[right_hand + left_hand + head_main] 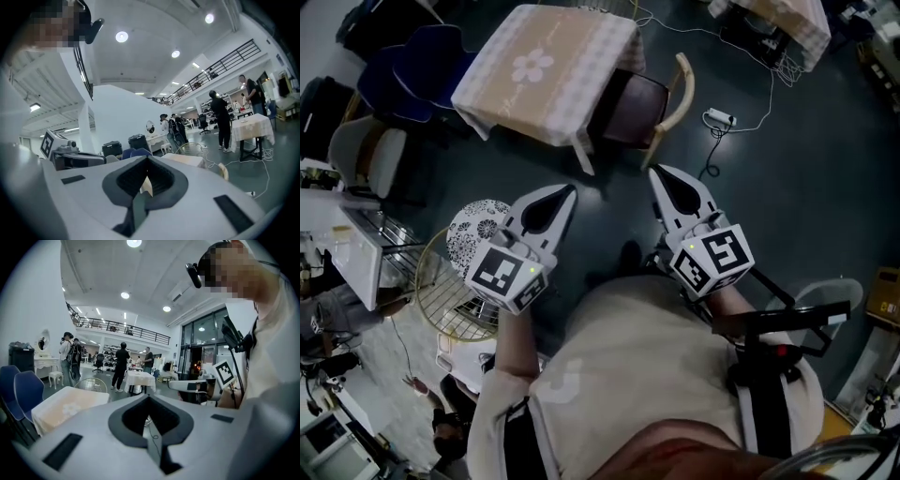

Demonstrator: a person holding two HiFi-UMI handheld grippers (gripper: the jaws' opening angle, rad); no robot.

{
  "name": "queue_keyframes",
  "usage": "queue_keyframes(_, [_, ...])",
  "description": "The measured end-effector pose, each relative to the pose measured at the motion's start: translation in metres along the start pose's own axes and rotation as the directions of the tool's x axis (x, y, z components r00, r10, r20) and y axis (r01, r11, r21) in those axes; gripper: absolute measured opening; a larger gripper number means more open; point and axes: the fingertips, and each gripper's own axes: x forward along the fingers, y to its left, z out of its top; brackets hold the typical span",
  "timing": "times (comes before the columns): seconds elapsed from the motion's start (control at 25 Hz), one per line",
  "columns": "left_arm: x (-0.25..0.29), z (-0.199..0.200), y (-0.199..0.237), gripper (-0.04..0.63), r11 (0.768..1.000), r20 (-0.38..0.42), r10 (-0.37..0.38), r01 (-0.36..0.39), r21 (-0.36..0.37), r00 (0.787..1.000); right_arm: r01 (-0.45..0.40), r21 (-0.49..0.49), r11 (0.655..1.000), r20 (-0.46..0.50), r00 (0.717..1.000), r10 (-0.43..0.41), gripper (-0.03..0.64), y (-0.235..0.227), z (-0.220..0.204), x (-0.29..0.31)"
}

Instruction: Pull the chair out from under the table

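Observation:
A square table (544, 66) under a beige cloth with a flower print stands ahead of me. The chair (639, 108), with a dark seat and a pale wooden back (681, 89), is tucked partly under the table's right side. My left gripper (569, 191) and right gripper (656, 172) are held side by side in the air short of the table, both shut and empty. In the left gripper view the left gripper (149, 397) points past the table (70, 406). In the right gripper view the right gripper (147, 158) faces the table (183, 160) and the chair's back (224, 171).
Blue chairs (412, 70) and a grey chair (370, 155) stand left of the table. A patterned round cushion (478, 225) and a wire basket (450, 291) sit at my left. A power strip (720, 117) with cable lies right of the chair. People (122, 366) stand farther off.

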Motion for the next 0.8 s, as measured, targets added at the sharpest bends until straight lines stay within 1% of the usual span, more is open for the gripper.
queue_keyframes(0.12, [0.018,0.001,0.001,0.007,1.0,-0.01,0.02,-0.02,0.009,1.0,0.015,0.02,1.0,0.019,1.0,-0.015,0.009,-0.012,0.002,-0.007])
queue_keyframes(0.28, [0.03,0.006,0.007,0.006,0.999,0.009,0.037,-0.037,-0.031,0.999,0.035,0.036,0.999,0.025,0.999,-0.036,0.009,-0.028,0.002,-0.012])
queue_keyframes(0.4, [0.039,0.01,0.01,0.006,0.998,0.007,0.044,-0.044,-0.04,0.999,0.041,0.043,0.998,0.017,0.999,-0.042,0.009,-0.041,0.004,-0.012])
queue_keyframes(0.6, [0.051,0.011,0.007,0.006,0.998,-0.005,0.041,-0.042,-0.049,0.999,0.031,0.058,0.998,0.014,0.999,-0.032,0.009,-0.049,0.005,-0.013])
queue_keyframes(0.8, [0.066,0.014,-0.003,0.007,0.999,-0.027,0.025,-0.026,-0.042,0.999,0.019,0.089,0.996,0.006,1.0,-0.019,0.009,-0.059,0.006,-0.017])
